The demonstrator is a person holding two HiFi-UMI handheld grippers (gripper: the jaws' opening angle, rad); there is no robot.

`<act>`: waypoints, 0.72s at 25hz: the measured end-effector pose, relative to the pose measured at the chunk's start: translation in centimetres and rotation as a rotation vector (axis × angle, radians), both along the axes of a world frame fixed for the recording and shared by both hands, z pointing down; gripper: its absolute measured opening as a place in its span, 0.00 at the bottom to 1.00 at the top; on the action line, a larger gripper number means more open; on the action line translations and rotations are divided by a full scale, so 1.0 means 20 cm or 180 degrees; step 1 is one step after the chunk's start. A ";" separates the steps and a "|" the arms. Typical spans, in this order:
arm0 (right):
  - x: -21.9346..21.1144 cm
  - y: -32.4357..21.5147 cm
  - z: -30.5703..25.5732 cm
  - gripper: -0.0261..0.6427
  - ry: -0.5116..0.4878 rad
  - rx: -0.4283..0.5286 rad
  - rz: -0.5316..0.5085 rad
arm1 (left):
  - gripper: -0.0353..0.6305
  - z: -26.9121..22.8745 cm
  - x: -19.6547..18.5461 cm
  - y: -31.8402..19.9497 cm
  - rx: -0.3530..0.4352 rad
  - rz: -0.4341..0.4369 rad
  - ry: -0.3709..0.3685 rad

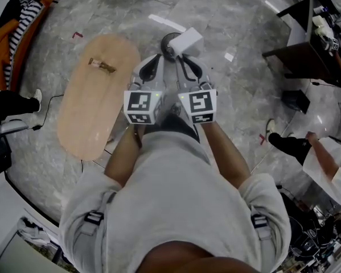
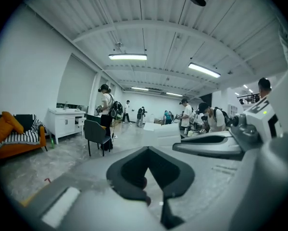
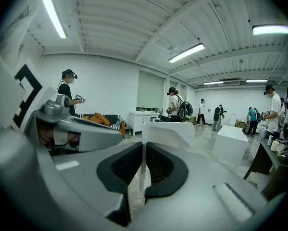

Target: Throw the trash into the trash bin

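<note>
Right gripper (image 3: 143, 150) jaws nearly together, pinching flap of white box (image 1: 187, 40); left gripper (image 2: 148, 153) similarly narrow, apparently on same box; box held aloft, not yet binned; drop remains.

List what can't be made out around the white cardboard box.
- Dark round object on the floor: head view, the white cardboard box covers most of it; bin or not, unclear.
- Left gripper: its own view shows jaws together; their tips hide any contact with the box.
- Small brown item on the oval wooden table: head view, too small to identify.
</note>
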State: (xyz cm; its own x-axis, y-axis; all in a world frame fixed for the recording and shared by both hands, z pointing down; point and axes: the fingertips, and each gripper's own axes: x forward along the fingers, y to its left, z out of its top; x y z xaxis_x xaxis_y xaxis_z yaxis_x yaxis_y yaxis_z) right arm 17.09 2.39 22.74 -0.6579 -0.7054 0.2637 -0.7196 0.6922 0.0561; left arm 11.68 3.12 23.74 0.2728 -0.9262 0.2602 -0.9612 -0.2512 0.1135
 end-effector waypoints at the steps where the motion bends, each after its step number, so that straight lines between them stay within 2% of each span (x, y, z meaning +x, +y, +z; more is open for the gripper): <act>1: 0.01 -0.03 0.00 0.08 -0.0007 0.0003 -0.0007 | 0.08 0.01 0.00 -0.01 -0.0023 -0.0017 -0.0030; 5: 0.00 -0.10 0.01 0.08 -0.0080 -0.0041 -0.0007 | 0.08 0.04 -0.07 -0.05 -0.0138 -0.0081 -0.0090; 9: -0.03 -0.20 0.07 0.08 -0.0101 -0.0144 0.0039 | 0.08 0.07 -0.08 -0.15 -0.0175 -0.0030 -0.0108; 18: -0.10 -0.57 0.16 0.08 0.0142 -0.0209 0.0102 | 0.08 0.17 -0.19 -0.54 -0.0209 0.0046 0.0013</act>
